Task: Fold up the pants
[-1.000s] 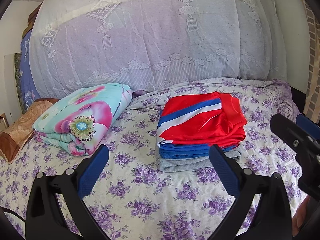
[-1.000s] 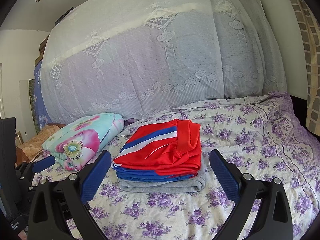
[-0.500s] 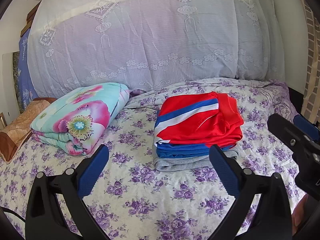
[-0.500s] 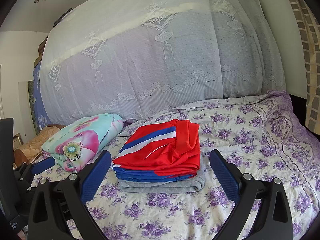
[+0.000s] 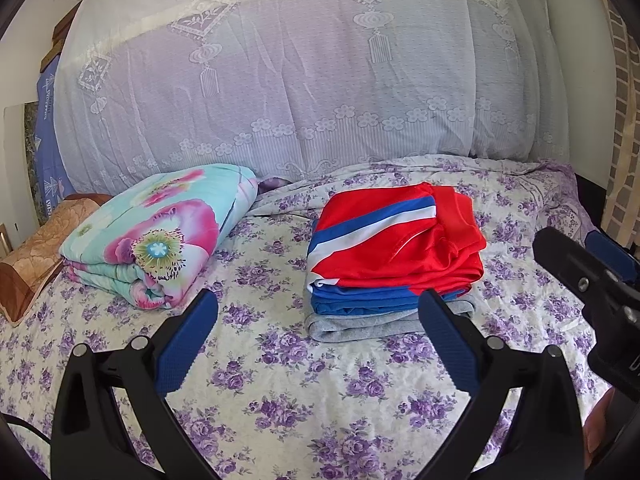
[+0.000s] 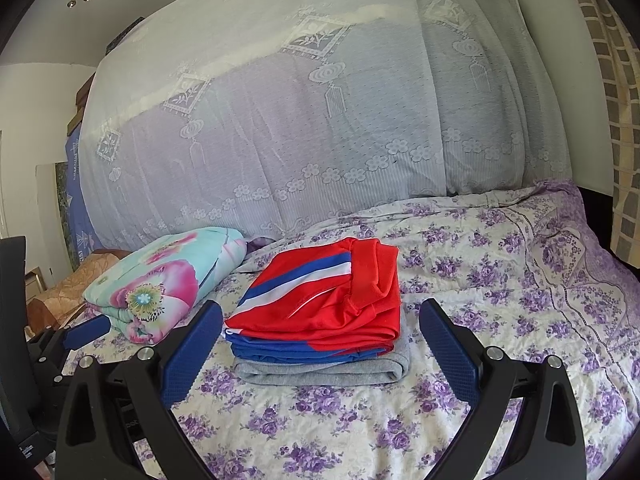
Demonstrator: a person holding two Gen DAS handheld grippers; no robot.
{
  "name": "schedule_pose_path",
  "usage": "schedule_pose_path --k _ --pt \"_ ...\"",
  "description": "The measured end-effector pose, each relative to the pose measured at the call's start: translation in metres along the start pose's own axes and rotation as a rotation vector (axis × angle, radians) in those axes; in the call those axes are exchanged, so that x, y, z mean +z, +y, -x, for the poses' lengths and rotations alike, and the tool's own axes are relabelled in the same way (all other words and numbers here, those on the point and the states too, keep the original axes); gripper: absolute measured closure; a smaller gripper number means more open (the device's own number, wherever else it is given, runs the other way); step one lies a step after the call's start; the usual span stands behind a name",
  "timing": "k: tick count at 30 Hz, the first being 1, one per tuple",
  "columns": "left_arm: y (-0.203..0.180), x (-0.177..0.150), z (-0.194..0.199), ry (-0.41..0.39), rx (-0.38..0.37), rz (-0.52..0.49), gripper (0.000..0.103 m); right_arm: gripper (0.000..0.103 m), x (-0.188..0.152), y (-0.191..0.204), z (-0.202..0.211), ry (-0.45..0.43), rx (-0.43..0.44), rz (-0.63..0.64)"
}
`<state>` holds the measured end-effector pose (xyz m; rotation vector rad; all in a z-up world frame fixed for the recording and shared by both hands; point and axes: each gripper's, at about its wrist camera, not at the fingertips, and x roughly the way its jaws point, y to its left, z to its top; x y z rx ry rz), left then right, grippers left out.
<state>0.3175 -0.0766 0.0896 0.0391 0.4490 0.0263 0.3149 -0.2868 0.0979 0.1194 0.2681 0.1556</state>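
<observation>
A stack of folded clothes sits on the bed: red pants with blue and white stripes (image 5: 400, 240) (image 6: 324, 296) on top, a blue piece (image 5: 360, 302) under them, a grey piece (image 6: 320, 374) at the bottom. My left gripper (image 5: 318, 304) hovers open in front of the stack, apart from it, nothing between its fingers. My right gripper (image 6: 320, 314) is open too, just short of the stack's near edge. The right gripper's body (image 5: 592, 280) shows at the right edge of the left wrist view.
The bed has a purple-flowered sheet (image 5: 280, 360). A folded floral quilt (image 5: 160, 232) (image 6: 160, 280) lies left of the stack, a brown pillow (image 5: 36, 252) beyond it. A lace-covered pile of bedding (image 5: 300, 80) rises behind. The bed's right edge (image 6: 600, 260) drops off by a wall.
Both grippers have drifted slightly, so the stack sits a little lower-left in the left view. The stack lies unmoved and both grippers stay open.
</observation>
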Motion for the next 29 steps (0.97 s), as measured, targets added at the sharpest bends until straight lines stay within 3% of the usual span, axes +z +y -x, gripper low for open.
schedule_pose_path --k 29 --pt "-0.0018 -0.0007 -0.0013 0.016 -0.016 -0.001 0.005 0.004 0.0001 0.0004 0.0003 0.0 0.001 -0.003"
